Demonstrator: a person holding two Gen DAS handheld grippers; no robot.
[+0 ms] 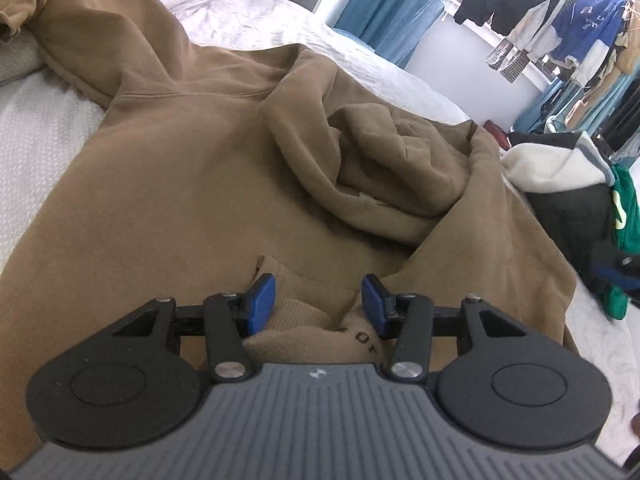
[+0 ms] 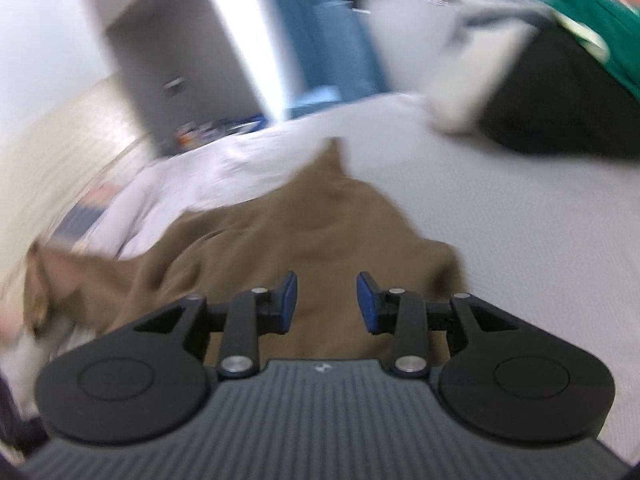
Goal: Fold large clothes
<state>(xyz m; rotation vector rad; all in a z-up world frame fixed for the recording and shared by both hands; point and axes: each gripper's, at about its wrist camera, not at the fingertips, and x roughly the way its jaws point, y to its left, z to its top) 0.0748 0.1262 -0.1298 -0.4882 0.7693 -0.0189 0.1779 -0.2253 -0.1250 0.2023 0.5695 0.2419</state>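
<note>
1. Your left gripper (image 1: 318, 300) has its fingers (image 1: 262, 294) parted around a bunched ribbed hem of the brown hoodie (image 1: 192, 184); whether they pinch it, you cannot tell.
2. The hoodie lies spread across the white bed (image 1: 48, 128), hood crumpled at centre.
3. Your right gripper (image 2: 327, 300) hovers with fingers apart, empty, above the hoodie's near edge.
4. A clothes pile (image 1: 568, 176) sits far right.

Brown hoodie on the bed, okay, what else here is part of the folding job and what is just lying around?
Part of the job:
- brown hoodie, spread on the bed
- left gripper, jaws apart over the ribbed hem
- right gripper, jaws apart, nothing between them

Just lying about:
- pile of clothes beside the hoodie
- clothes on the rack
- blue curtains
</note>
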